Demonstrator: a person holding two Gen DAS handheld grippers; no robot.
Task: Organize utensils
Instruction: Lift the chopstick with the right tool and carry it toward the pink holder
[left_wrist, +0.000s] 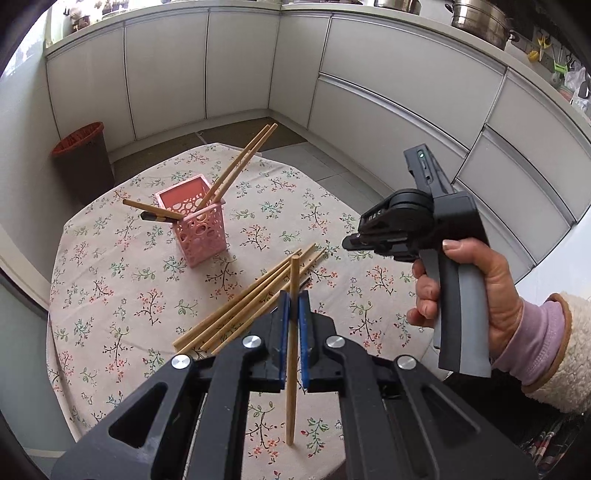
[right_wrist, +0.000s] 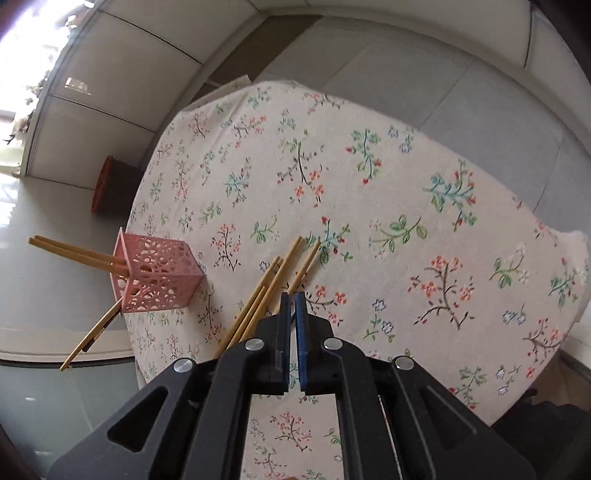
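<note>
While I look down both wrist cameras, here is what I log, big to small:

Cabinets: white fronts (left_wrist: 236, 66) curve round behind everything, steel pots (left_wrist: 480, 22) up on the counter.
Table: floral cloth (left_wrist: 122, 280) covers it – it carries the holder and the loose sticks.
Bin: dark, red-rimmed (left_wrist: 83, 155), on the floor beyond the table's far left edge.
Right hand: a hand (left_wrist: 476, 291) in a pink cuff and fleecy sleeve grips the handle, at the right of the left view.
Right gripper: (right_wrist: 291, 299) my jaws are nearly together with a thin slit left, nothing between the blue pads; it hangs over the near end of the loose pile.
Left gripper: (left_wrist: 293, 299) jaws clamped on one chopstick, pads pressing both sides.
Holder: pink perforated box (left_wrist: 192, 218), upright on the cloth, well apart from both grippers.
Loose chopsticks: bundle (left_wrist: 243, 306) lying flat on the cloth between holder and grippers, fanned a little at the far ends.
Chopsticks in holder: two (left_wrist: 240, 162) lean out of the top to the far right, another pair (left_wrist: 155, 212) sticks out to the left – one of them dark-tipped.
Held chopstick: (left_wrist: 292, 369) runs straight through my left jaws, one end past the fingertips, the other back under the gripper, clear of the pile.
</note>
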